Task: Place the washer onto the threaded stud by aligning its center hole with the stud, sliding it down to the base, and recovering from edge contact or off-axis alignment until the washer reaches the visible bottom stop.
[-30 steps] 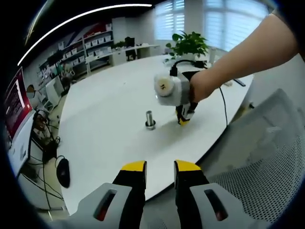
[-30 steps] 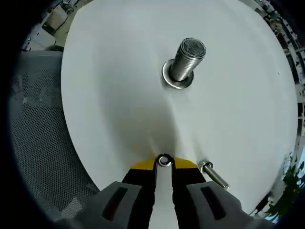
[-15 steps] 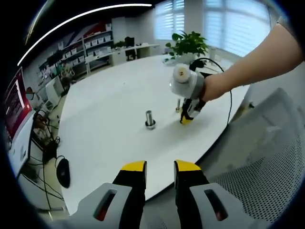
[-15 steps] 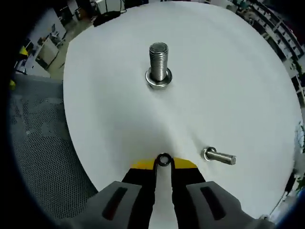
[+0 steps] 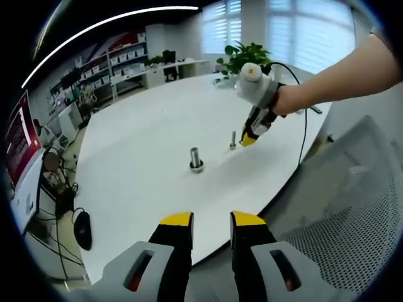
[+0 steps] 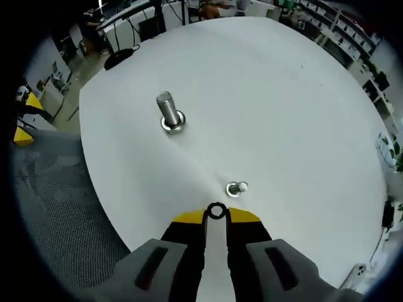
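Here small dark ring washer [image 6: 216, 211] pinched at right gripper [image 6: 216, 216] tips.

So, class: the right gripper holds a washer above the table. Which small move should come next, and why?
Probably carry the right gripper and its washer toward the large threaded stud, which stands upright well away from it. The small bolt sits nearer.

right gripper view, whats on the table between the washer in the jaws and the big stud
Mostly bare white table. The one thing near that stretch is a small bolt, standing just beyond the washer and a little to its right; the stud stands farther off, up-left.
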Available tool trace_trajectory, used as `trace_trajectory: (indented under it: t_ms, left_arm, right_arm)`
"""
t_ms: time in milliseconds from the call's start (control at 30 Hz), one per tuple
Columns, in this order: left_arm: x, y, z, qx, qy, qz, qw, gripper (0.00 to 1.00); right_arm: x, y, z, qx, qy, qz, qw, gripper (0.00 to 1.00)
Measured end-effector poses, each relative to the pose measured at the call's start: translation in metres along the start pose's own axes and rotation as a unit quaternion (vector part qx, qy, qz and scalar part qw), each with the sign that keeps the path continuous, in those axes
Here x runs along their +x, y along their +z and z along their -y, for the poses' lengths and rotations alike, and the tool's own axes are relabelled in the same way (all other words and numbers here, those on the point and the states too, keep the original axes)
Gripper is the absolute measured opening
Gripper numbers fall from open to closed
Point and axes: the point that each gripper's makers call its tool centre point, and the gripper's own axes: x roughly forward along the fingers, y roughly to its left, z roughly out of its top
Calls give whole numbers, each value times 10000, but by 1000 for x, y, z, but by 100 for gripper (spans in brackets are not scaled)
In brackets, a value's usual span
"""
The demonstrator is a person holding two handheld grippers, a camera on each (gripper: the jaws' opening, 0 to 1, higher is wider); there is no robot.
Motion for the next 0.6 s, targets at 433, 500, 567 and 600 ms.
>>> trace_trajectory:
  t_ms: [433,500,567,600]
  left_arm:
    - [0,1,0,-2,-15,24,10000,21]
    - [0,0,1,15,-19,2,10000,21]
    - [0,1,0,12,-17,9,10000,21]
    - [0,1,0,5,-12,12,10000,21]
  right_arm:
    - [-19,32,16,-407,-333,383,9979,13]
    - [-14,30,13,-481,-241,245,9983,13]
    - [-10,28,16,-765,-338,126,9964,13]
    - [-9,28,16,-778,-349,112,9963,13]
